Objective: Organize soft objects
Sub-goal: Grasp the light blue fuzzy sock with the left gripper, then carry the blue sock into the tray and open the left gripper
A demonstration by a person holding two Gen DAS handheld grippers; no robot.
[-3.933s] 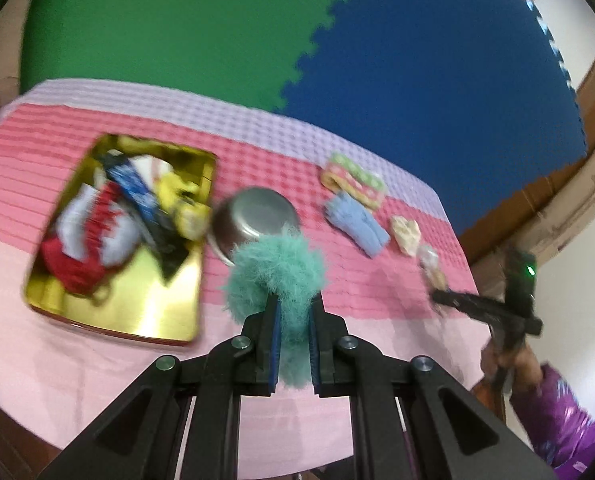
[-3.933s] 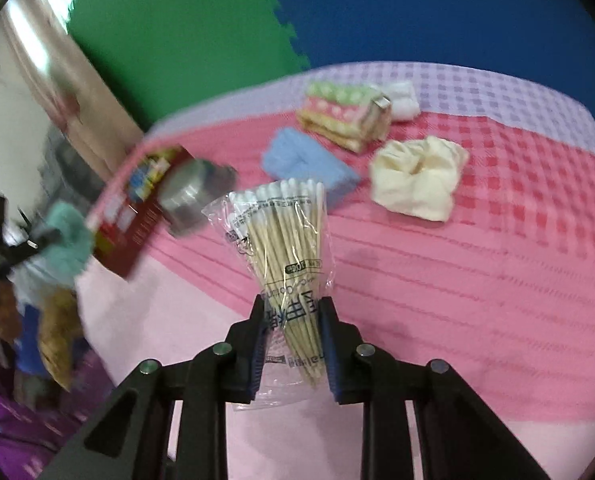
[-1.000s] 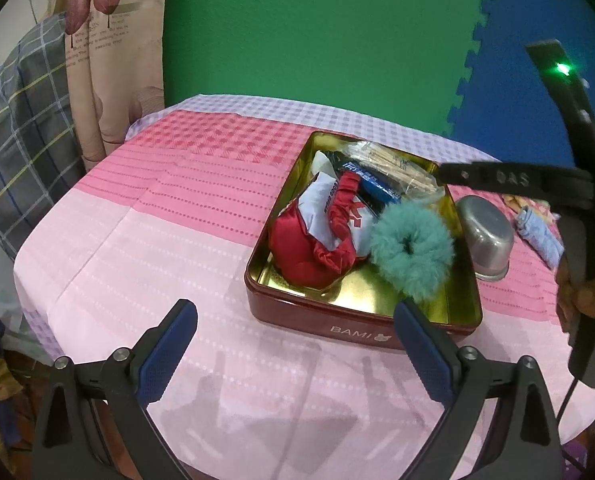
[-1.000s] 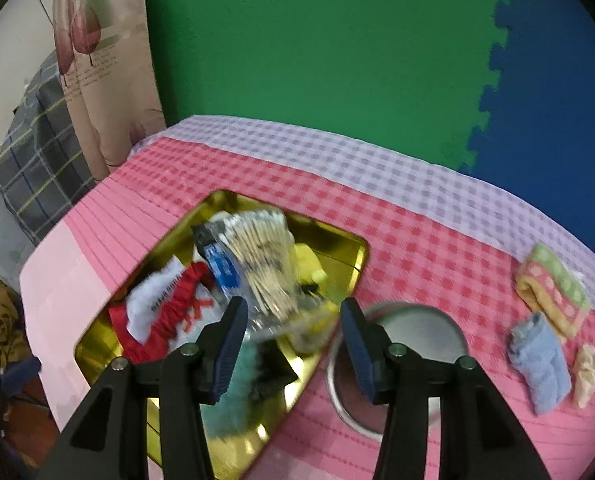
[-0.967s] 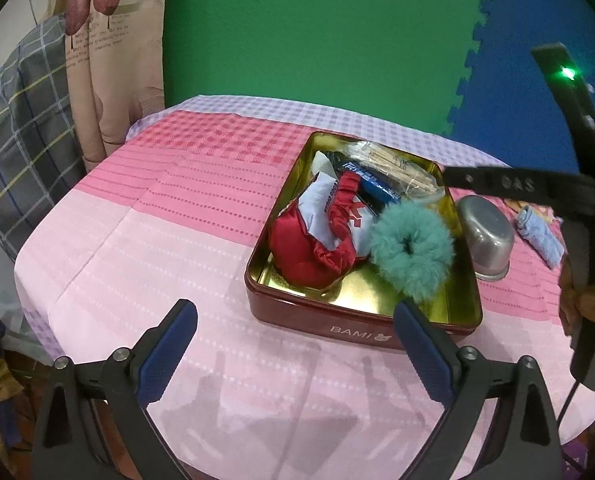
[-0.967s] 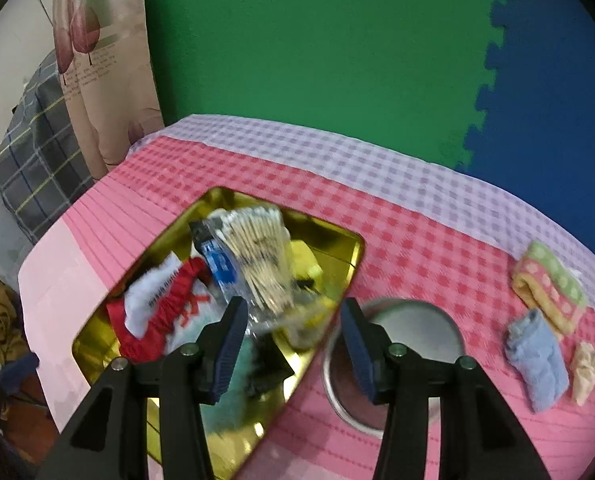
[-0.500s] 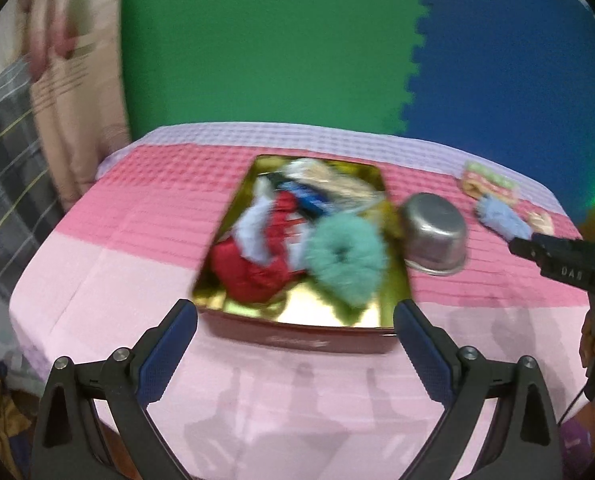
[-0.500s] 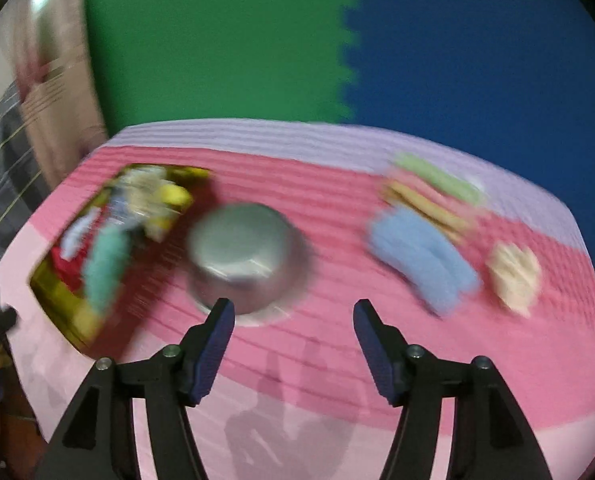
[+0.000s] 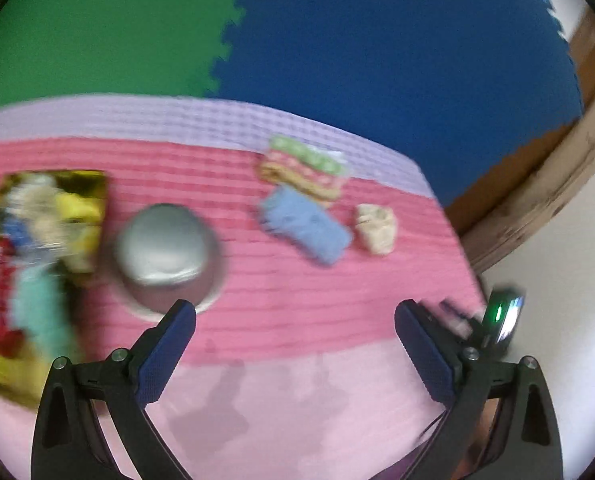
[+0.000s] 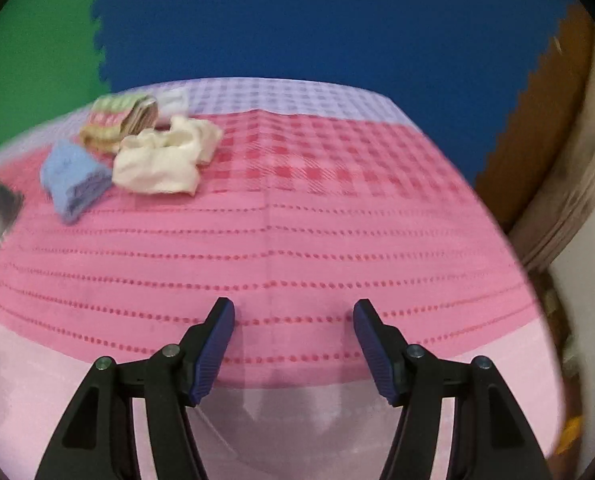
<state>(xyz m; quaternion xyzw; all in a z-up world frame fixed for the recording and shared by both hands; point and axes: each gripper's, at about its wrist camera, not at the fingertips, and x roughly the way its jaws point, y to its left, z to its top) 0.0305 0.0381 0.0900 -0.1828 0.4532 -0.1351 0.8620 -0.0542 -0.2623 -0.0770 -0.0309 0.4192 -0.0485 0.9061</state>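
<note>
Nearest in the right wrist view, the right gripper (image 10: 293, 312) hangs over bare pink tablecloth (image 10: 297, 240) with its fingers spread and nothing between them; its jaws have just been opening. In the left wrist view the left gripper (image 9: 295, 316) is spread wider, also empty, above the same cloth.

Both tools being empty, the step in hand looks like the reach for the next soft item.

Just beyond the left gripper's left finger sits an upturned steel bowl (image 9: 165, 248). At the left edge the gold tin (image 9: 1, 376) already holds a teal scrunchie (image 9: 43, 320), a red-and-white piece and a yellow one, blurred.

Farther back, three loose pieces lie close together: a blue folded cloth (image 10: 73, 180), a cream cloth (image 10: 165, 158) touching it, and a striped folded towel (image 10: 117, 122) behind them, near the lilac edge.

The next move probably calls for the right gripper to swing left and forward over the cream cloth, lower, and pinch a raised fold. The limp fabric may sag or drag its neighbour.
</note>
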